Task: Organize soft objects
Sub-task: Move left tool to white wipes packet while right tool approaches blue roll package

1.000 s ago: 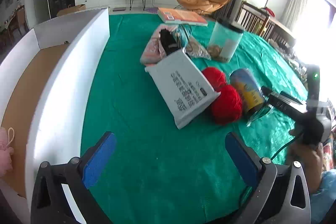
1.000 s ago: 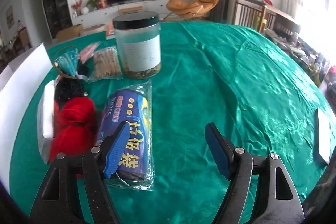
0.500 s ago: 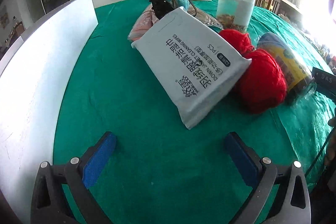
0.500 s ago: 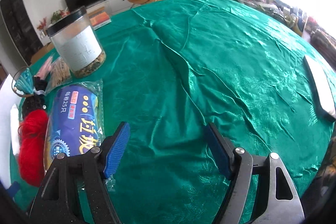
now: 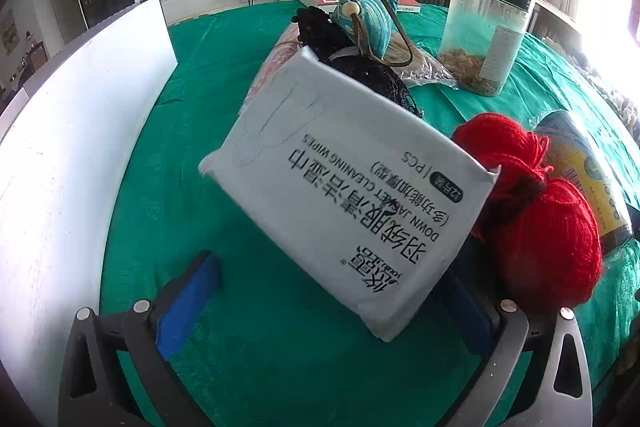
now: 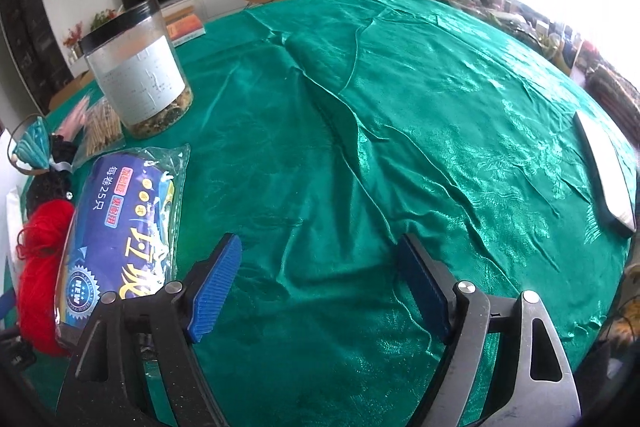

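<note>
A white pack of cleaning wipes (image 5: 352, 195) lies tilted on the green tablecloth, its near corner between my left gripper's (image 5: 332, 303) open jaws; the right finger is partly hidden behind it. Red yarn balls (image 5: 536, 223) sit to its right, also seen in the right wrist view (image 6: 38, 267). Behind the pack lie a black knit item (image 5: 360, 67) and a teal yarn ball (image 5: 368, 19). My right gripper (image 6: 320, 291) is open and empty over bare cloth, right of a blue bag roll pack (image 6: 120, 227).
A white box wall (image 5: 80, 147) stands along the left. A clear jar with a black lid (image 5: 484, 35) (image 6: 140, 67) stands behind the pile. A pink packet (image 5: 272, 67) lies under the wipes. A white flat object (image 6: 604, 167) lies at the table's right edge.
My left gripper has moved forward and low toward the wipes pack, which now reaches between its jaws. My right gripper has swung right, away from the blue pack.
</note>
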`<state>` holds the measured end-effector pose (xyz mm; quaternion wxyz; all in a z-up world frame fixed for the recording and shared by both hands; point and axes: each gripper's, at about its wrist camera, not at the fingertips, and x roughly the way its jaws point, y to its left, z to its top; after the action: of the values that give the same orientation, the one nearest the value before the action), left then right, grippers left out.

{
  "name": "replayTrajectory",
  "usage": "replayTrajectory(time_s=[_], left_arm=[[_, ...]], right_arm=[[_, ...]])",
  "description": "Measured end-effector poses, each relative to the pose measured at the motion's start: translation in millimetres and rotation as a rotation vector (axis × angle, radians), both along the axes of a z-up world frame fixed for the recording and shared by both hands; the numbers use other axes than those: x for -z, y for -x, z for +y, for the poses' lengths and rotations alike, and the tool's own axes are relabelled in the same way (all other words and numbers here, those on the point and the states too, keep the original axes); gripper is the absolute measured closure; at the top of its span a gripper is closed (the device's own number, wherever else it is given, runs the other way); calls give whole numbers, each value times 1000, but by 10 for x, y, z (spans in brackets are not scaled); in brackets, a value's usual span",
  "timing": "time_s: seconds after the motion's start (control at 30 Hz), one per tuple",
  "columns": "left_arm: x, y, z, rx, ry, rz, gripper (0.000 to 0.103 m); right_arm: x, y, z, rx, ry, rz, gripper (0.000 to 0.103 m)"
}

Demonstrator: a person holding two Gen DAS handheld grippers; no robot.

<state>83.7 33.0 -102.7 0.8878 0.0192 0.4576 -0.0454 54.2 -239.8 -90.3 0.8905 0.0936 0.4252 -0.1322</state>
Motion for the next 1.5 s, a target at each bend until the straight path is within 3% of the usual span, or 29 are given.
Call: replayTrajectory(time_s=[0.1, 1.5], left_arm=[[-1, -7, -1, -1, 1, -1, 0], [3, -9, -1, -2, 2, -1, 0]], right_arm=[[14, -25, 40, -6, 33, 22, 18], [12, -29, 44, -10, 33, 26, 16]])
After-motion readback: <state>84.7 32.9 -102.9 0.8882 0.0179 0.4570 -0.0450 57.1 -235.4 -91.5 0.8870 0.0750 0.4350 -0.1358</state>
